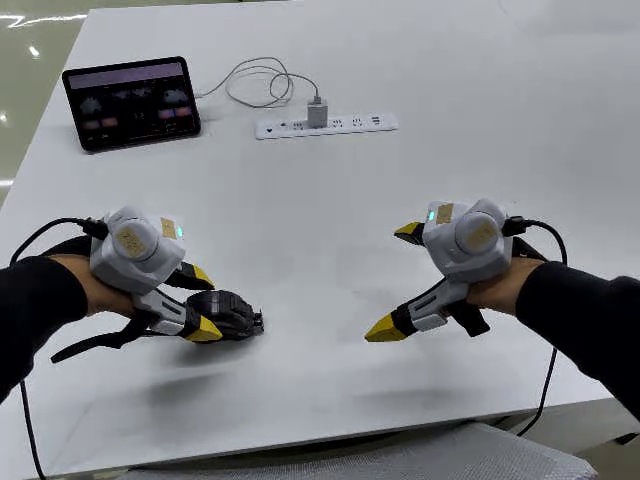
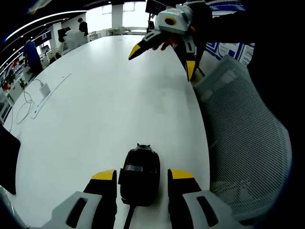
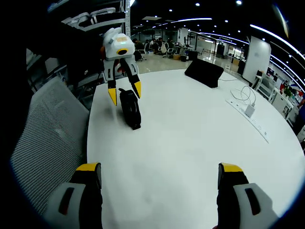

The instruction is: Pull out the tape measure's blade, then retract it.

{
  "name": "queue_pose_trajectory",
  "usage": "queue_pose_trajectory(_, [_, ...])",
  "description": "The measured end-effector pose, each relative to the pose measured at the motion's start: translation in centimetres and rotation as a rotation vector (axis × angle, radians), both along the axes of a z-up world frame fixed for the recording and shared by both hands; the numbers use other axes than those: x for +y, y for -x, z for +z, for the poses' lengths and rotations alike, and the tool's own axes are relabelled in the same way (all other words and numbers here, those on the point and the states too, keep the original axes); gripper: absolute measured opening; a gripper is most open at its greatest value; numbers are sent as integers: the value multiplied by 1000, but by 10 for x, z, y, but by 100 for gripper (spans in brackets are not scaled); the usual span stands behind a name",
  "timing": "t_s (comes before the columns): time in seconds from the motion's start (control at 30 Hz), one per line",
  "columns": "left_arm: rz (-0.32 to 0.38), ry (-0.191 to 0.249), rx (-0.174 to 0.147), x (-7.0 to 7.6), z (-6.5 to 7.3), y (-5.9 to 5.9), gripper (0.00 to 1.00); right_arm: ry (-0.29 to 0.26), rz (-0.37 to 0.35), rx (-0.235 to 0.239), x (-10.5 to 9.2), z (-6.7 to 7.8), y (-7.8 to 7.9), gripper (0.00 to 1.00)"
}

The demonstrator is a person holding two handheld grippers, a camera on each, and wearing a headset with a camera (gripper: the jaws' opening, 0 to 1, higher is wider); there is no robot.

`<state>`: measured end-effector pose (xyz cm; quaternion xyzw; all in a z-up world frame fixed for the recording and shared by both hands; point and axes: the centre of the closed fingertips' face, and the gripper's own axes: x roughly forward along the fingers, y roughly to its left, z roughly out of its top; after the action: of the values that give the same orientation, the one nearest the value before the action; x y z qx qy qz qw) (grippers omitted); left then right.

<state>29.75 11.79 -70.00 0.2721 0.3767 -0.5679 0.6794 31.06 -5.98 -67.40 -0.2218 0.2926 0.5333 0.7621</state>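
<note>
No legible text, labels, numbers anywhere.

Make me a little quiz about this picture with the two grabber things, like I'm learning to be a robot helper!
1. True or false: the tape measure lies on top of the tablet.
2. Pick one: what sits between the jaws of the left hand-held gripper? A) the power strip B) the tape measure C) the tablet
3. Fill the gap: the right hand-held gripper has its jaws wide ____ and holds nothing.

Key: 1 false, it lies on the white table; 2 B; 3 open.
</note>
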Motion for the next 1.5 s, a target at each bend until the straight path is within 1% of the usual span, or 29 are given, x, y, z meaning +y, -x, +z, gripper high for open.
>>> queue_pose_trajectory(0.03, [0, -4, 3, 0, -1, 0, 38, 0, 5, -1, 2, 0, 0, 97])
queue_pose_trajectory(0.1, [-6, -16, 0, -1, -2, 0, 37, 1, 24, -2, 7, 0, 0, 97])
queue_pose_trajectory(0.17, [-11, -26, 1, -1, -4, 1, 35, -1, 37, -6, 13, 0, 1, 97])
queue_pose_trajectory(0.33, [-9, -40, -12, -1, -6, -2, 31, 8, 66, 3, 23, -4, 3, 96])
queue_pose_trajectory(0.53, [-22, -47, -8, -1, -6, -2, 31, 11, 91, 8, 35, -7, 0, 94])
queue_pose_trajectory(0.6, [-35, -55, -9, -1, -7, -2, 30, 10, 106, 9, 41, -8, 1, 93])
queue_pose_trajectory(0.67, [-34, -62, -6, 0, -7, -2, 30, 11, 116, 9, 45, -10, 0, 92])
queue_pose_trajectory(0.77, [-67, -73, -25, -1, -8, -2, 30, 15, 129, 15, 49, -13, 1, 91])
queue_pose_trajectory(0.83, [-70, -77, -32, 0, -9, -2, 30, 17, 136, 19, 52, -15, 1, 90])
queue_pose_trajectory(0.97, [-62, -74, -30, 0, -9, -3, 30, 5, 146, 32, 62, -18, 1, 87])
queue_pose_trajectory(1.07, [-55, -82, -39, 1, -10, -3, 29, 6, 163, 23, 71, -21, 0, 86])
queue_pose_trajectory(1.2, [-54, -89, -40, 1, -10, -3, 29, 1, 171, 17, 80, -24, -1, 84])
queue_pose_trajectory(1.23, [-59, -89, -46, 1, -10, -3, 29, 4, 180, 13, 83, -25, 0, 83])
queue_pose_trajectory(1.3, [-63, -85, -49, 1, -10, -3, 29, 4, 184, 12, 86, -28, 0, 81])
queue_pose_trajectory(1.37, [-74, -80, -52, 1, -10, -3, 29, -28, 162, 27, 91, -30, -1, 77])
queue_pose_trajectory(1.43, [-92, -74, -55, 1, -10, -1, 29, -50, 161, 48, 96, -35, 2, 72])
queue_pose_trajectory(1.5, [-85, -73, -50, 1, -10, -1, 29, -61, 161, 45, 100, -36, 4, 68])
